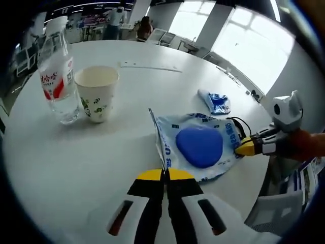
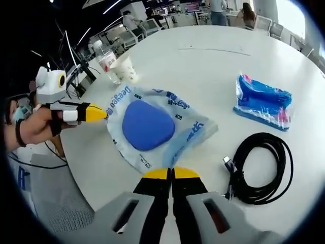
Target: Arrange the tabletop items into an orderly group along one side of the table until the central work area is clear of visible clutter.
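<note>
While I hold both grippers on the same item, the round white table (image 2: 213, 46) carries most of its load spread across the middle, so I judge the task to be at an early stage.

1. Largest item: the clear plastic bag (image 2: 175, 133) with a blue pad inside lies near the table edge closest to me. The left gripper (image 1: 163, 175) has its jaws closed on one edge of the bag; the right gripper (image 2: 171, 174) has its jaws closed on the opposite edge. The bag is lifted slightly at the left corner.
2. Black cable coil (image 2: 261, 168): lies just beside the bag, near the rim, not yet grouped.
3. Blue tissue pack (image 2: 263, 101): lies well apart from the bag, toward the centre.
4. Water bottle (image 1: 56, 76) and paper cup (image 1: 97, 92): stand upright just beside each other near one rim. I judge this pair the natural anchor for the group.

Remaining work: bag, cable and tissue pack.

Clearance: open tabletop lies between the bag and the cup, giving free travel. The rim is close behind the bag; chairs stand beyond it.
</note>
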A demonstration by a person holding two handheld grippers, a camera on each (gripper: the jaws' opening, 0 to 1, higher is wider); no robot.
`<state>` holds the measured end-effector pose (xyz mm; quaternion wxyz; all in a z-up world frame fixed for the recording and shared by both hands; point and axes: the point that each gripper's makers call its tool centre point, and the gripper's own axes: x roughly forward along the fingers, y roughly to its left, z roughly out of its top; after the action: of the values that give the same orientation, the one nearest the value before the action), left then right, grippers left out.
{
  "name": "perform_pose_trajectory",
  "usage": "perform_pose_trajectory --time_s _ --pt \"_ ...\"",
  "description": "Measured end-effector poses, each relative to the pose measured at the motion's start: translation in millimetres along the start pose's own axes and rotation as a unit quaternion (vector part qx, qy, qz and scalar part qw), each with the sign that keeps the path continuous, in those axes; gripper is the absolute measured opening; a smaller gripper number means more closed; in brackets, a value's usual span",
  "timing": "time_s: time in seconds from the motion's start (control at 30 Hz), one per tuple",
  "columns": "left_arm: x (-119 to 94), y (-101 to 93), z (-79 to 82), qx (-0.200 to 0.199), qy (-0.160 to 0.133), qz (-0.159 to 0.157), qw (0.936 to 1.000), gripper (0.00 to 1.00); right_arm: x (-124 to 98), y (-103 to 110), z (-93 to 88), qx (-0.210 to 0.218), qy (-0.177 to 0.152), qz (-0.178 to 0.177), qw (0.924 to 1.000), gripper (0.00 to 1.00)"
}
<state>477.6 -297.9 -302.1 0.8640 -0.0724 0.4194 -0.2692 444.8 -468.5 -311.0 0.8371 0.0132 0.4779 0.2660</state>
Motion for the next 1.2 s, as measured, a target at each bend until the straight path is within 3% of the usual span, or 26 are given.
perform_pose_trajectory --time_s 0.6,1.2 --pt "13 12.3 39.5 -0.039 -0.033 0.021 0.9985 0.00 10 -21 48.5 -0.029 -0.009 -0.001 0.9995 0.00" --pt "29 27.2 61.2 -0.062 -0.038 0.042 0.9965 0.00 26 -36 81.4 -0.036 -0.008 -0.008 0.9993 0.00"
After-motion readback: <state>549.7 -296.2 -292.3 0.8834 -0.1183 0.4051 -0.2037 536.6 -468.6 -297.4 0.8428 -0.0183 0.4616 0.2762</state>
